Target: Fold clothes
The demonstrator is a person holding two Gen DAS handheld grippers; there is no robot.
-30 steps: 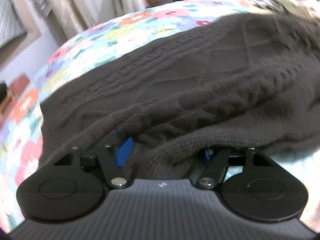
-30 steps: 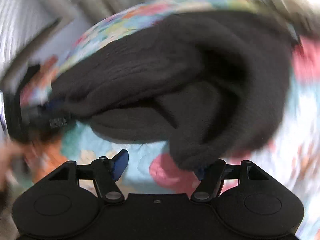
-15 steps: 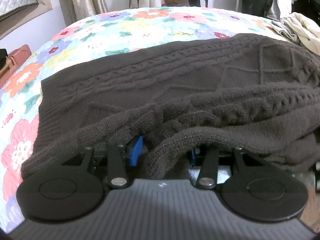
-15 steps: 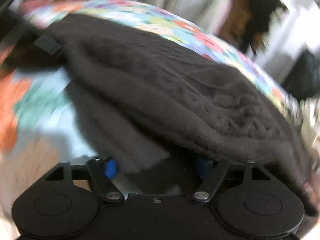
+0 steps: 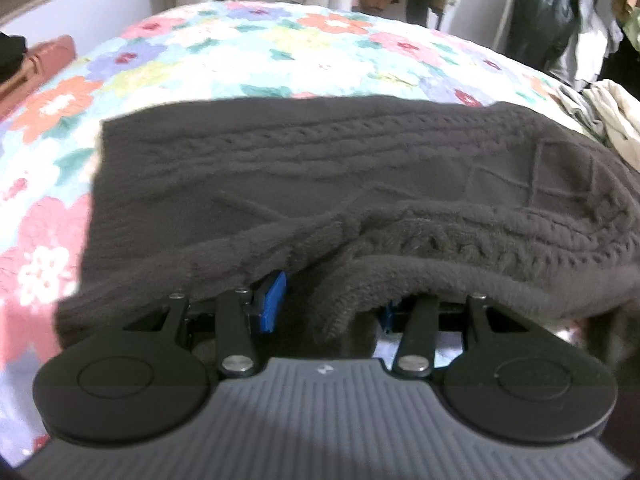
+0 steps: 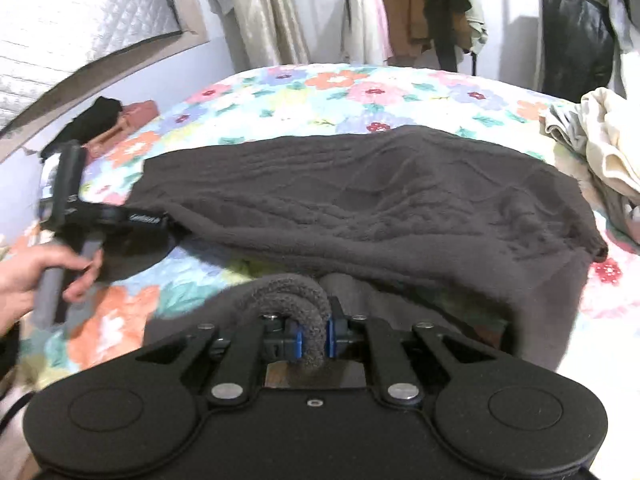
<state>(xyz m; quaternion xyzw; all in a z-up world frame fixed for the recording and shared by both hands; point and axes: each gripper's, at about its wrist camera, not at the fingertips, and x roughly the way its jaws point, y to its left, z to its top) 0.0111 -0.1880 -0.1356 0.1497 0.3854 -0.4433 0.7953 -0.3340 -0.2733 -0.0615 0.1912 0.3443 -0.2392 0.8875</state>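
Observation:
A dark brown cable-knit sweater [image 5: 320, 168] [image 6: 360, 200] lies across a floral bedspread [image 5: 280, 48] [image 6: 340, 88], its near half doubled over. My left gripper [image 5: 330, 308] sits under the near fold, its blue pads [image 5: 274, 300] pressed against a thick bunch of knit. In the right wrist view that left gripper [image 6: 120, 220] is at the sweater's left corner, held by a hand [image 6: 24, 276]. My right gripper [image 6: 312, 340] is shut on a ribbed edge [image 6: 288, 288] that loops up over its fingers.
A heap of beige clothes [image 6: 608, 152] [image 5: 612, 120] lies at the bed's right side. A brown item and a black item [image 6: 120, 116] rest at the left edge. Hanging garments [image 6: 420, 8] and a black bag [image 6: 576, 40] stand behind the bed.
My right gripper went from open beside the sweater to shut on its ribbed edge. The left fingers drew closer together on the fold and have stayed there.

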